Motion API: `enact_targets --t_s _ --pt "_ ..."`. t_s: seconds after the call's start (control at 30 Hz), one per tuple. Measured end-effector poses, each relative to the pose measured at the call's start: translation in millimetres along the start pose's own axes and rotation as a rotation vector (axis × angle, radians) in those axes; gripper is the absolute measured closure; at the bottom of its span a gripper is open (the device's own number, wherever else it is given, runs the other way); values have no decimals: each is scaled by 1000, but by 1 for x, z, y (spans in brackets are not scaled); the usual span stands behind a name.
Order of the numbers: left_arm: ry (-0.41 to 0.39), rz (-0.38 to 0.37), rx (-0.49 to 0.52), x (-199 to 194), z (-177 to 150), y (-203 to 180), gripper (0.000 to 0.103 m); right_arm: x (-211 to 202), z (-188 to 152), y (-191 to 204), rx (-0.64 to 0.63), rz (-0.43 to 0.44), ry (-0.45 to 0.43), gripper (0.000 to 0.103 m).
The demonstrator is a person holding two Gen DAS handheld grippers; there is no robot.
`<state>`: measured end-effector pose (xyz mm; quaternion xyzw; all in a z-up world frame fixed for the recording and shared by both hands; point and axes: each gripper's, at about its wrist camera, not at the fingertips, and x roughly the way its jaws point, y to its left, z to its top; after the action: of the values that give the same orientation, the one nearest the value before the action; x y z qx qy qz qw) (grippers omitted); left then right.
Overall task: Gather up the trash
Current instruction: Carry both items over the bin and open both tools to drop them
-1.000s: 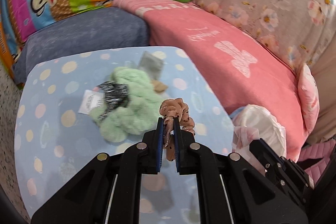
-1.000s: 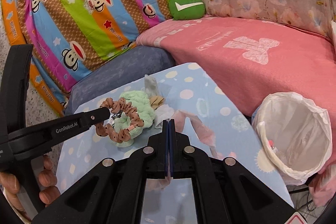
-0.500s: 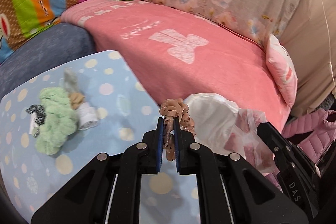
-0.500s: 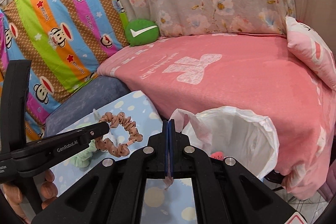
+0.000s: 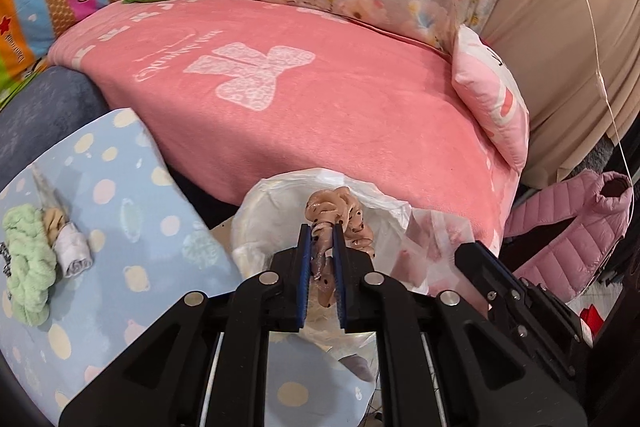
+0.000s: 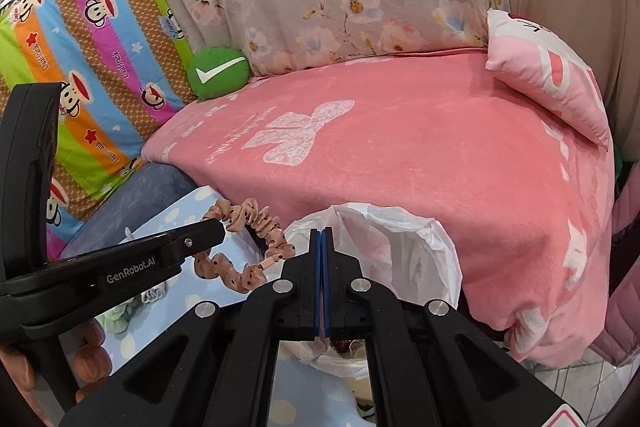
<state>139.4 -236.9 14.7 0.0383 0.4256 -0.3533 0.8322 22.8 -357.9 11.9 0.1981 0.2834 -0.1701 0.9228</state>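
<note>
Left gripper (image 5: 321, 247) pinching pink scrunchie (image 5: 340, 215), jaws just easing apart, above white trash bag (image 5: 280, 203) beside blue dotted desk (image 5: 132, 227); best released squarely over the mouth. Right gripper (image 6: 322, 259) closed, apparently pinching the bag's rim.

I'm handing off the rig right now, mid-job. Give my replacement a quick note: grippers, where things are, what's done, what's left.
Left gripper: jaws have just been opening a little, the pink scrunchie between them, hanging over the mouth of the white bag.
Right gripper: shut on the bag's rim, holding it open.
Done: scrunchie carried from the table to the bag.
Left: let the scrunchie drop in, then fetch the rest on the dotted table: the green fluffy piece, a small grey roll and the scraps beside them.
</note>
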Motion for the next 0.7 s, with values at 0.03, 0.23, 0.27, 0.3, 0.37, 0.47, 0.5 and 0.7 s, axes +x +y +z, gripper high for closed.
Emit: enact_targets --t_s 0.03,0.23,0.27,0.3,0.37,0.47,0.5,0.7 --pt "1 -5 3 4 0 -2 91 3 0 -2 2 -1 5 102" --pt "-1 16 -18 18 4 1 59 14 1 -5 2 -7 18 102" --pt "-4 27 -23 19 5 3 56 16 1 -4 1 -8 20 102" --pt "-4 31 -24 20 5 5 56 18 2 -4 0 -8 22 102" --pt "1 45 -28 21 5 8 51 23 3 -3 -5 -3 31 102" --pt "-13 70 -31 18 4 14 49 28 3 2 -11 -9 38 99" --pt "-15 76 -31 18 3 16 47 29 3 4 -10 -13 38 95" --pt "-12 98 -66 14 0 34 43 31 -1 14 -13 -21 36 76"
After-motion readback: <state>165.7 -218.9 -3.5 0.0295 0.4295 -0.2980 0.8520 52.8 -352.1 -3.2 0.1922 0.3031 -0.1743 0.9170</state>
